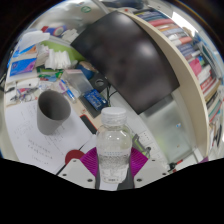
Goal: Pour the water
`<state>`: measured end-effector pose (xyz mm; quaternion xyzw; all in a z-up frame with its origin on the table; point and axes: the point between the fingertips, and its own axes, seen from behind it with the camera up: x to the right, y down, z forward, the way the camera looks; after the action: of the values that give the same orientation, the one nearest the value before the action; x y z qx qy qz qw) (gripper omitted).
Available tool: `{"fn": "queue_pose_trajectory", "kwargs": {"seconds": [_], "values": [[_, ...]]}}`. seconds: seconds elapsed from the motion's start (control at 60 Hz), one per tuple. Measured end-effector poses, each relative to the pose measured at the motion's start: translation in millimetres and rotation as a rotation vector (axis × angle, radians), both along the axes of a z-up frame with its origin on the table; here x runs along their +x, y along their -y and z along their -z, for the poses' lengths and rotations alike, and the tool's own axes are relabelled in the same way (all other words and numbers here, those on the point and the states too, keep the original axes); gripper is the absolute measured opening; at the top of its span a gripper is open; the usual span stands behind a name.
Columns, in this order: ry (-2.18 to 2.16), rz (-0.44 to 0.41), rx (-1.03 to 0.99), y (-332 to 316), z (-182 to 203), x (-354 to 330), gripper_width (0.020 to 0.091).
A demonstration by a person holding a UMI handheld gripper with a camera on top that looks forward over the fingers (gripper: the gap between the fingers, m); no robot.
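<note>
Gripper clenched on upright water bottle; carry step in hand, next requires tilting over grey cup.

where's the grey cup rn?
In the gripper view the grey cup stands upright on the white table, ahead and to the left of the water bottle held between the fingers.

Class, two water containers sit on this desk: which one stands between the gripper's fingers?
The clear plastic bottle, white-capped, stands between the fingers. The grey cup stands apart, beyond them to one side.
</note>
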<state>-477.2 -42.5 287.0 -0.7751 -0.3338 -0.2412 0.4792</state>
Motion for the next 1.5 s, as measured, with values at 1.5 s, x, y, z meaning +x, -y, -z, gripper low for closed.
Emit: {"fn": "queue_pose_trajectory", "kwargs": {"seconds": [1.5], "values": [[-0.553,0.087,-0.111,-1.5,-30.3,4.1,0.0399]]}}
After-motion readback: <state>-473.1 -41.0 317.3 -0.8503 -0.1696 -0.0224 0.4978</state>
